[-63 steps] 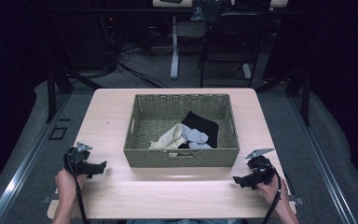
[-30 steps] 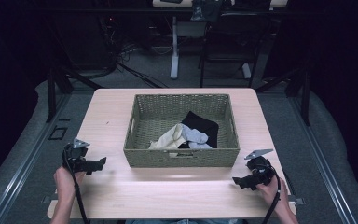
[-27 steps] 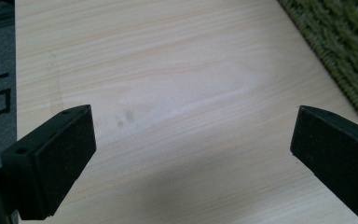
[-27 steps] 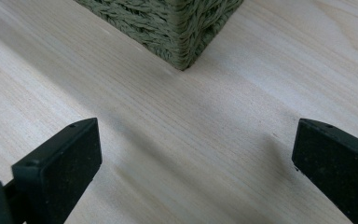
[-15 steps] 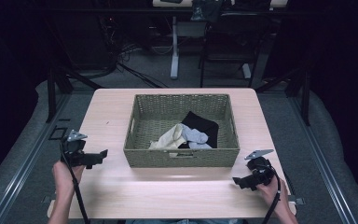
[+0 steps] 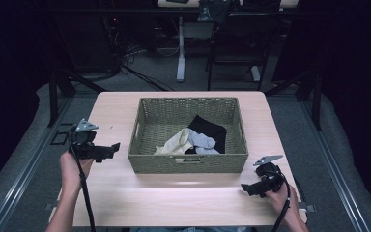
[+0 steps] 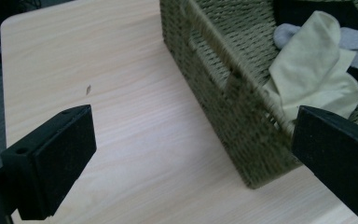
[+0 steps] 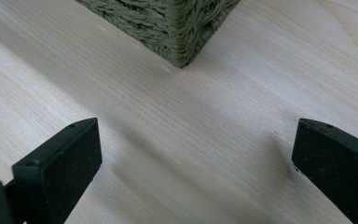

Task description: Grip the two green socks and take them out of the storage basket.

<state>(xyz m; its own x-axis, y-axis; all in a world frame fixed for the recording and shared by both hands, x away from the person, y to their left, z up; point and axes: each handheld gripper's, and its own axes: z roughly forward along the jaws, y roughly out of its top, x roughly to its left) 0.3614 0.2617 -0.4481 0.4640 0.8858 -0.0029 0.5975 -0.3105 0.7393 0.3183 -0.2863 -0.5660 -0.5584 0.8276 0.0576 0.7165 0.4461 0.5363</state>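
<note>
Left hand-held gripper (image 6: 115, 146) is held raised off the desk (image 6: 111, 108), just left of the wicker basket (image 6: 188, 163), jaws spread wide with nothing between them. In the left gripper view the basket's near corner is seen straight ahead, with the cream cloth (image 7: 313, 77) just over the rim, ahead and to the right. Cloth pile is located in the basket's near half: cream cloth (image 6: 176, 143) to the left, grey piece (image 6: 202, 140) beside it, black piece (image 6: 207, 127) behind. Right hand-held gripper (image 6: 244, 188) is parked low near the desk's front right, jaws likewise fully open and empty, pointed past the basket's front-right corner (image 8: 179, 46). Cream cloth is judged nearer the left one; its long axis is seen running diagonally toward the front-left corner. A reach over the left wall is expected.
</note>
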